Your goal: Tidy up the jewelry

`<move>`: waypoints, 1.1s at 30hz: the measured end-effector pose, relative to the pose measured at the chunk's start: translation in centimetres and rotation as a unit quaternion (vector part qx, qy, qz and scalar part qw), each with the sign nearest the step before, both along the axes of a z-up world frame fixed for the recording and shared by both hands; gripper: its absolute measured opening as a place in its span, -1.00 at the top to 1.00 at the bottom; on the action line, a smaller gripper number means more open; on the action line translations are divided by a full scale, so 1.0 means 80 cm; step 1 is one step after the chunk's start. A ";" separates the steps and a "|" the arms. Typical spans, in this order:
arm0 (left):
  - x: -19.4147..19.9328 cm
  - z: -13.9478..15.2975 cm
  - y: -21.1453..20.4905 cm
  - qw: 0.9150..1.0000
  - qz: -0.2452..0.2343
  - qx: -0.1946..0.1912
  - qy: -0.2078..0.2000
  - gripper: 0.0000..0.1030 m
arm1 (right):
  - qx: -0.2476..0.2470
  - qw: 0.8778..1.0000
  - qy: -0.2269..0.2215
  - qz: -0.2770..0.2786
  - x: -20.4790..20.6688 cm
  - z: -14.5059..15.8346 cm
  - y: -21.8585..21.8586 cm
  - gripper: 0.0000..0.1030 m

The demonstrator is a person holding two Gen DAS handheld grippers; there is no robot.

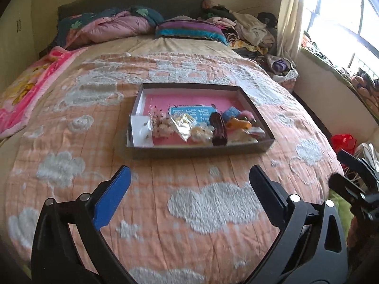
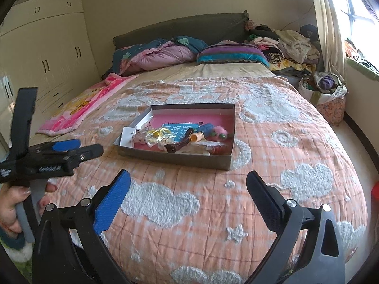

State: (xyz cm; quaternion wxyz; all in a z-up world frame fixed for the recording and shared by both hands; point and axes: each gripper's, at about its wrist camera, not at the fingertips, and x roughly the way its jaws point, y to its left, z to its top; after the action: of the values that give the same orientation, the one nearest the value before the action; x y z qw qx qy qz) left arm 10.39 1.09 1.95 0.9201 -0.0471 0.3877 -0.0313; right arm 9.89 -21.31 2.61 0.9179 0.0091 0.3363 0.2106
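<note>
Now, tools: I keep left tool (image 1: 189,184) and right tool (image 2: 188,189) spread wide, empty.
Approach: I advance slowly toward box (image 1: 201,150), mid-frame.

From my remote seat, the quilt (image 1: 189,177) reads as matt peach cloth with rough, tufted white clouds, and on it sits a box (image 1: 201,150) of dull grey cardboard with a smooth pink paper lining. Inside the box, crinkled clear plastic wrappers (image 1: 183,122) catch a gloss beside a shiny dark hair clip (image 1: 219,130). Nearer me than the box, my left gripper (image 1: 189,182) shows matt black plastic, one finger faced with textured blue padding.
</note>
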 end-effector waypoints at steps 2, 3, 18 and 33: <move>-0.012 -0.003 -0.005 1.000 0.000 0.002 0.001 -0.82 | 0.000 1.000 0.002 -0.002 -0.004 -0.003 -0.001 -0.90; -0.018 -0.006 -0.007 1.000 0.000 0.000 0.004 -0.82 | 0.001 1.000 0.003 -0.002 -0.007 -0.004 -0.001 -0.90; -0.060 -0.035 -0.013 1.000 0.008 0.003 0.013 -0.82 | -0.001 1.000 -0.003 -0.006 -0.041 -0.019 -0.008 -0.92; -0.066 -0.034 -0.013 1.000 0.011 0.010 0.014 -0.82 | -0.006 1.000 0.005 -0.005 -0.042 -0.027 -0.004 -0.92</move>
State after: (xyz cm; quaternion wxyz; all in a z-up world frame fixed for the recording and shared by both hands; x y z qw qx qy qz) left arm 5.14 0.06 -0.75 0.9151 -0.0423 0.4007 -0.0164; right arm 6.50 -21.62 0.45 0.9174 0.0062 0.3417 0.2038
